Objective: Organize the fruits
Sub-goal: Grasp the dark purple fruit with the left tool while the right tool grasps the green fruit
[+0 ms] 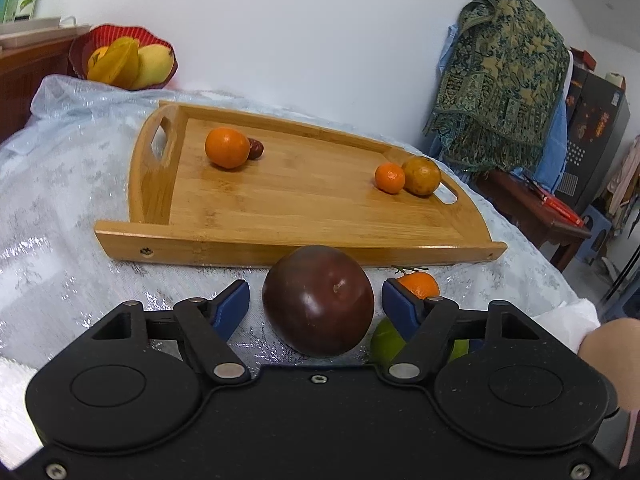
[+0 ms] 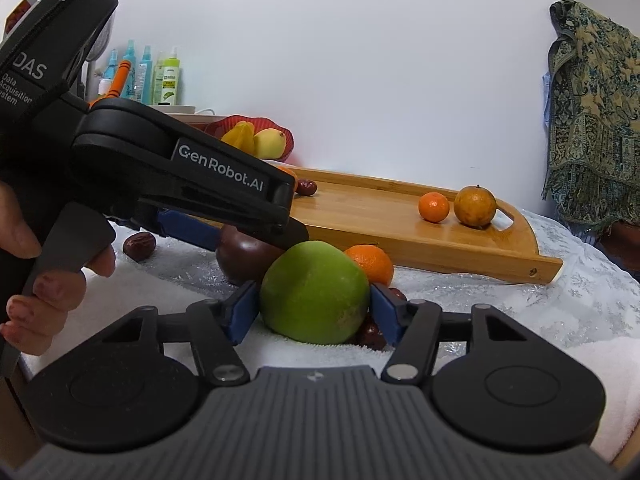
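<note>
Pick-up step: left gripper [image 1: 316,300] brackets dark plum [image 1: 318,300], ungripped; right gripper [image 2: 314,306] clamps green mango [image 2: 315,292]. Next: bamboo tray [image 1: 280,196].

From my right wrist view the left gripper [image 2: 224,236] covers most of the dark purple fruit [image 2: 244,258] — and the green fruit [image 2: 316,292] hides the dates [image 2: 370,334] behind it.

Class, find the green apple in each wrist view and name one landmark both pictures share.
Left wrist view: green apple low right of centre, mostly hidden behind the left tongs' right finger.
Right wrist view: green apple at centre, between the right tongs' blue pads.
Shared landmark: the wooden tray behind it.
</note>
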`<state>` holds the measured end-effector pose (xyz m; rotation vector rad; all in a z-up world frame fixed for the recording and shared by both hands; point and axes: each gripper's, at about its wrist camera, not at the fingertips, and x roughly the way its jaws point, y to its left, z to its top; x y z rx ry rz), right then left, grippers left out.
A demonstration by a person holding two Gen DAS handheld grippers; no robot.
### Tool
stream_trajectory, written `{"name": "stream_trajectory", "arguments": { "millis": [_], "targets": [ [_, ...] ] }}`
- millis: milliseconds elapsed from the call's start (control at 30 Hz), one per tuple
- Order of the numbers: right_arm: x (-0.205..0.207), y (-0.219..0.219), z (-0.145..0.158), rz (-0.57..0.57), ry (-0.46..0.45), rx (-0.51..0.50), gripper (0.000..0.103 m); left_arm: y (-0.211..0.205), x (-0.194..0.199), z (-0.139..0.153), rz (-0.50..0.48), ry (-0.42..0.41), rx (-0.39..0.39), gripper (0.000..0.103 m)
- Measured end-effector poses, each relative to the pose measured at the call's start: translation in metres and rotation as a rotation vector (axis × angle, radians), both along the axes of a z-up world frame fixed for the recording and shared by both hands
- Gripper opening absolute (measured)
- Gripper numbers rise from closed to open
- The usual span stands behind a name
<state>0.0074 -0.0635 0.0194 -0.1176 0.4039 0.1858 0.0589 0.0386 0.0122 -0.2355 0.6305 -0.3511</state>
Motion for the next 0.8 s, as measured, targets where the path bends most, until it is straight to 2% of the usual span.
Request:
{"name": "stream_trajectory", "arguments": {
  "millis": [200,400,567,700,800],
  "targets": [
    [0.001,0.003,-0.002,-0.004,-0.003,-0.005,0.07,-0.001,0.003,-0.002,0.016,0.019,-0.01,0.07],
    [-0.004,0.008,-0.003,-0.015,-0.014,-0.018,0.067,-0.007,0.004,-0.003,0.013,0.021,0.007,0.06],
    [-0.005,0.01,-0.004,-0.012,-0.015,-0.03,0.063,-0.007,0.004,-0.003,0.015,0.022,-0.004,0.058],
    [-0.005,0.013,-0.003,-0.017,-0.014,-0.052,0.062,-0.012,-0.001,-0.002,0.024,-0.006,0.026,0.057],
    [-0.007,0.009,-0.001,-0.023,-0.013,-0.018,0.062,-0.017,-0.006,0.001,0.022,-0.034,0.064,0.057]
  ]
}}
